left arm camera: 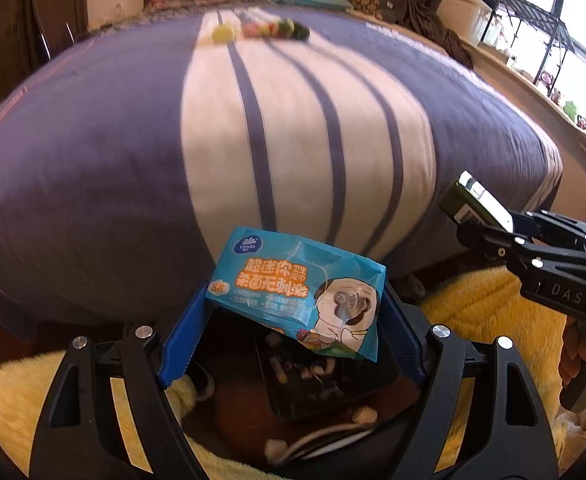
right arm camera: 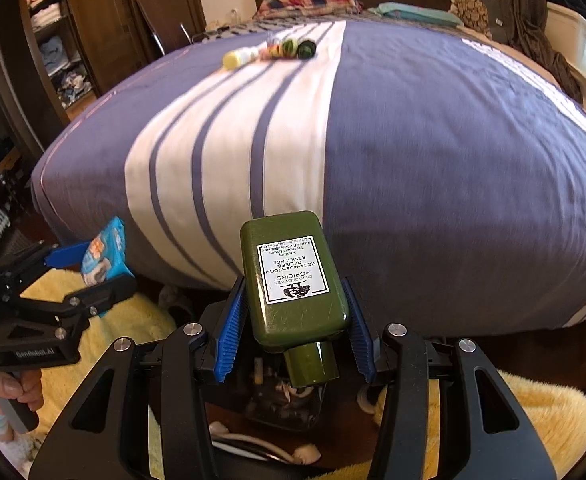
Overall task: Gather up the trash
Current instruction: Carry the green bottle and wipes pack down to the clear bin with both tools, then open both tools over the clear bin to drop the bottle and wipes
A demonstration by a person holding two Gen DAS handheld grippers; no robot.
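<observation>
My left gripper (left arm camera: 295, 308) is shut on a blue wet-wipes packet (left arm camera: 277, 276), its blue pads (left arm camera: 183, 344) pressing both sides. Below it stands a black bin (left arm camera: 313, 404) with scraps inside. My right gripper (right arm camera: 295, 286) is shut on a dark green lotion bottle (right arm camera: 293, 272), cap toward the camera, above the same bin (right arm camera: 285, 416). Each wrist view shows the other tool: the right gripper (left arm camera: 489, 232) with the bottle (left arm camera: 459, 204), and the left gripper (right arm camera: 93, 270) with the packet (right arm camera: 107, 248). Both hover at the foot of the bed.
A bed with a purple and white striped cover (right arm camera: 433, 140) fills the view ahead. Far up it lie a yellow item (right arm camera: 235, 58) and several colourful small things (right arm camera: 293, 48). A yellow fluffy rug (left arm camera: 493, 320) surrounds the bin. A wardrobe (right arm camera: 61, 40) stands at the left.
</observation>
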